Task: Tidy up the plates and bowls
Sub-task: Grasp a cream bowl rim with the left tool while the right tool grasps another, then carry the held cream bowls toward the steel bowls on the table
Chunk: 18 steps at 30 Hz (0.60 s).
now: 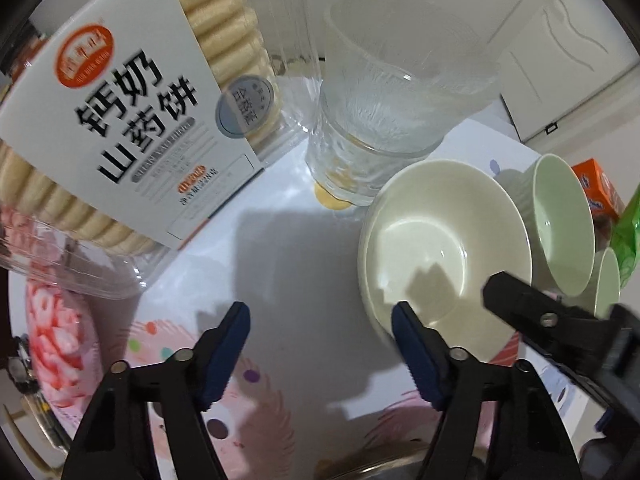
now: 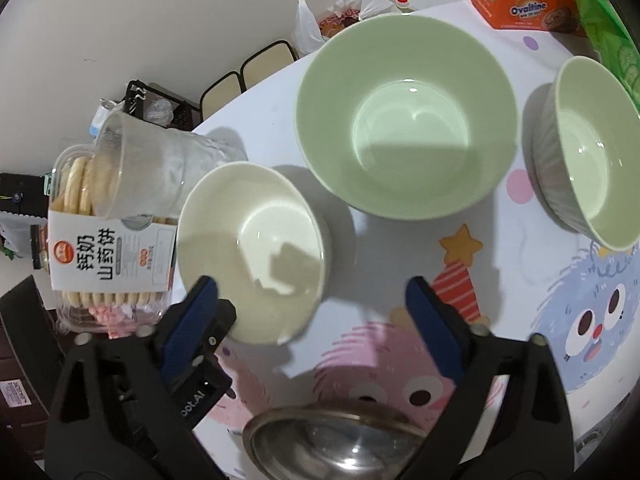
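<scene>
Glossy glazed cream bowl [image 2: 256,248] and green bowls [image 2: 404,116] look ceramic. The steel bowl [image 2: 336,444] is polished metal, the cup [image 1: 400,92] frosted clear plastic, the tabletop [image 2: 400,264] smooth printed vinyl.

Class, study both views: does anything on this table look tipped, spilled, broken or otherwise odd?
Nothing is spilled or broken. The one oddity: a clear plastic cup sits nested on another clear ribbed cup with something yellow showing at its base. The cream ceramic bowl and the two pale green bowls stand upright.
</scene>
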### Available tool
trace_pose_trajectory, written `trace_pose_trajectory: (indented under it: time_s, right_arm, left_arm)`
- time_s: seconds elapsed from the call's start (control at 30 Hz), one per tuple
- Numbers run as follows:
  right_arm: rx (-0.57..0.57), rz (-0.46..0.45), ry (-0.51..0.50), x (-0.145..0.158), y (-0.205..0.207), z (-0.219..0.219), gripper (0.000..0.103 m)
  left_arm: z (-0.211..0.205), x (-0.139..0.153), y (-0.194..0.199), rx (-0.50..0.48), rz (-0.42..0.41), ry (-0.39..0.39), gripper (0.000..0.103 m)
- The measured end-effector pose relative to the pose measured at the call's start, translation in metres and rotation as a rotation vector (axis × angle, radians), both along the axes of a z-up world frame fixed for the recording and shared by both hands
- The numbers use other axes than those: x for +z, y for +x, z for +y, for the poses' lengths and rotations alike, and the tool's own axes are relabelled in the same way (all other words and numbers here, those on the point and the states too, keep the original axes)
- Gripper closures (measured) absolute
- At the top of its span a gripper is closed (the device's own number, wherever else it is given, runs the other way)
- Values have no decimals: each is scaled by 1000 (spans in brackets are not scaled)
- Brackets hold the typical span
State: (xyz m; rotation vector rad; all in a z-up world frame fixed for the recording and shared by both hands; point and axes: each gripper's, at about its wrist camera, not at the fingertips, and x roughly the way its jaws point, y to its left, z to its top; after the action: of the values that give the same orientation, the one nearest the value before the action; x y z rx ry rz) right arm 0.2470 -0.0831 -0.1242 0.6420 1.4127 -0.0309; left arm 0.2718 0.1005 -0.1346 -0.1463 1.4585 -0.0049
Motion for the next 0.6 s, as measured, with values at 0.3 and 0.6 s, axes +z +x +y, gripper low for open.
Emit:
trace_pose_trajectory:
  time_s: [0.3, 0.6]
  right_arm:
    - [8, 20, 7, -14, 9, 0, 52]
    - [62, 24, -59, -19, 12, 1, 91]
  left_arm:
    - [-3, -10, 8, 22, 12, -131, 72]
    - [-24, -11, 16, -8, 2, -123, 91]
